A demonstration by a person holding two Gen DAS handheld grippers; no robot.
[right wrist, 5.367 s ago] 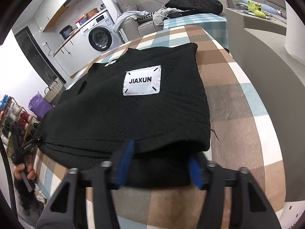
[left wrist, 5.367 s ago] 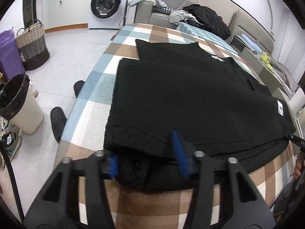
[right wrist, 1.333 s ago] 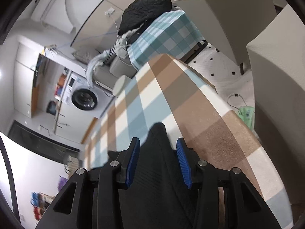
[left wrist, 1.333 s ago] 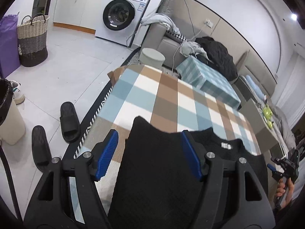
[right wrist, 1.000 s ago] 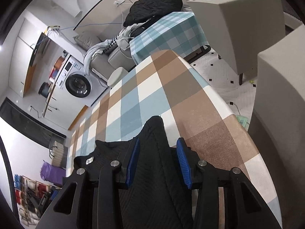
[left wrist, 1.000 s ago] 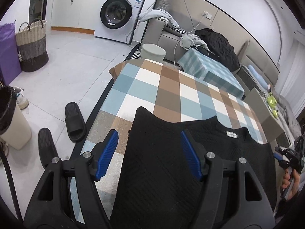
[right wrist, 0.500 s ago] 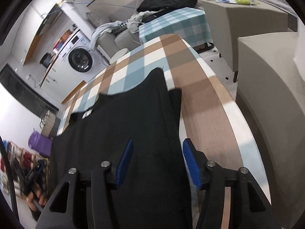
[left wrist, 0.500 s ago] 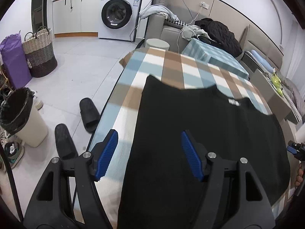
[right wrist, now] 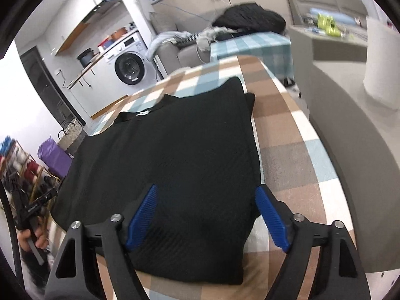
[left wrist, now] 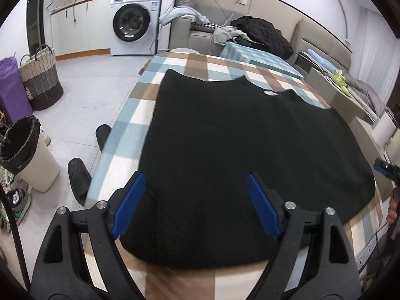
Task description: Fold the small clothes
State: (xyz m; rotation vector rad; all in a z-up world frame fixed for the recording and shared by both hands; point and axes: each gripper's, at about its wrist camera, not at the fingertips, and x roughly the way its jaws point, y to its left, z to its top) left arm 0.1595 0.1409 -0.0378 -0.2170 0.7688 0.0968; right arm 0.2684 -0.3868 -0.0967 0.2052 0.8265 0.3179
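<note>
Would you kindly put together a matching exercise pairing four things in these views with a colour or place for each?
Things:
1. black sweater
2. washing machine
3. bin
4. woven basket

Descriptions:
A. stands on the floor, lined with a black bag
B. lies spread on the checked tablecloth
C. white, with a round door, against the far wall
D. beige and grey, beside a purple bag

Pairs: 1-B, 2-C, 3-A, 4-D
</note>
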